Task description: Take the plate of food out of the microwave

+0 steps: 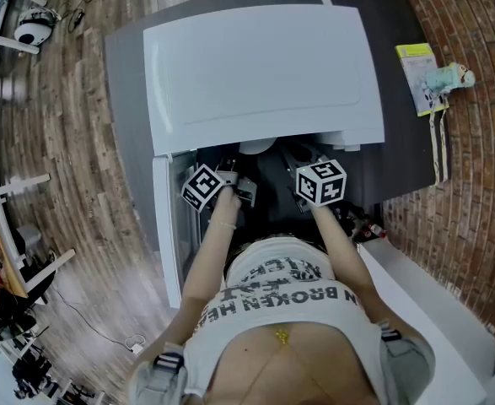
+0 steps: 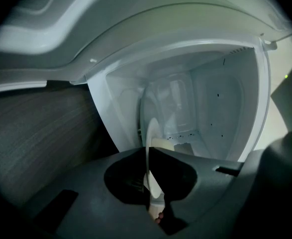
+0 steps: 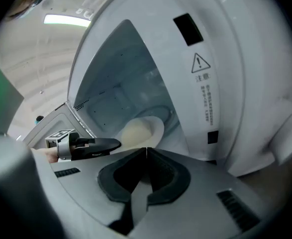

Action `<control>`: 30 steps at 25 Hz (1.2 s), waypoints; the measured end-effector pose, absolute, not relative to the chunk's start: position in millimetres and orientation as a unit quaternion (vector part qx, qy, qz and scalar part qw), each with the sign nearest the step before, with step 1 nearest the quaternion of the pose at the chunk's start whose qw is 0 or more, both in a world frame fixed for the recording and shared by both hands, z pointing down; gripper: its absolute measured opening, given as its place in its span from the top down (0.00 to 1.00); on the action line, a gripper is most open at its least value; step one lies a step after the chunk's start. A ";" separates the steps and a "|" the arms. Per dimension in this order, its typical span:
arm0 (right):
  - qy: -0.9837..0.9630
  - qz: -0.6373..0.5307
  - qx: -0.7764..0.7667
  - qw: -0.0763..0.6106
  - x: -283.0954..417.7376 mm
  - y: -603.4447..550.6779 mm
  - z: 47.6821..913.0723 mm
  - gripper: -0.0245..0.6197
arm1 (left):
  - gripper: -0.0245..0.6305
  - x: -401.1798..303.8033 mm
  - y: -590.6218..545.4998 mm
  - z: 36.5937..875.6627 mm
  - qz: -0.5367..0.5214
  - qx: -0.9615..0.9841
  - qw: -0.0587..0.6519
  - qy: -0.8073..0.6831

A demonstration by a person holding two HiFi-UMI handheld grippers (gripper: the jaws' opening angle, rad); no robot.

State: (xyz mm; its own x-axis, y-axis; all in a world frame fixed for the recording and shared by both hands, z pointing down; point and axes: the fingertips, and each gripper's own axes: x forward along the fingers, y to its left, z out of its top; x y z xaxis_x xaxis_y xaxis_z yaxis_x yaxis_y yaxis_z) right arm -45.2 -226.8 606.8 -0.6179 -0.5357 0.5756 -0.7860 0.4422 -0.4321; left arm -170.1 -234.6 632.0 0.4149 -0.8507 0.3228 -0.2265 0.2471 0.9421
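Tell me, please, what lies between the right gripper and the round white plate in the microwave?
Nothing: the right gripper view shows a bare stretch from the right gripper to the round white plate.

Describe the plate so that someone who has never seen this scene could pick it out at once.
Find the big white microwave, its door open. Inside its white cavity sits a round pale plate holding creamy-yellow food. It is the only dish there, its rim pinched in the left claw.
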 end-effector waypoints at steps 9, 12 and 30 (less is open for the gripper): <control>-0.806 0.439 0.384 0.098 -43.0 -226.7 611.8 0.95 | 0.94 -168.8 -227.7 632.0 -0.248 0.551 0.638 -0.478; -0.802 0.457 0.378 0.074 -43.2 -228.6 610.0 0.92 | 0.94 -168.5 -224.3 630.9 -0.246 0.549 0.639 -0.479; -0.723 0.590 0.354 -0.066 -50.4 -251.6 623.8 0.81 | 0.94 -167.5 -219.0 631.6 -0.243 0.550 0.641 -0.477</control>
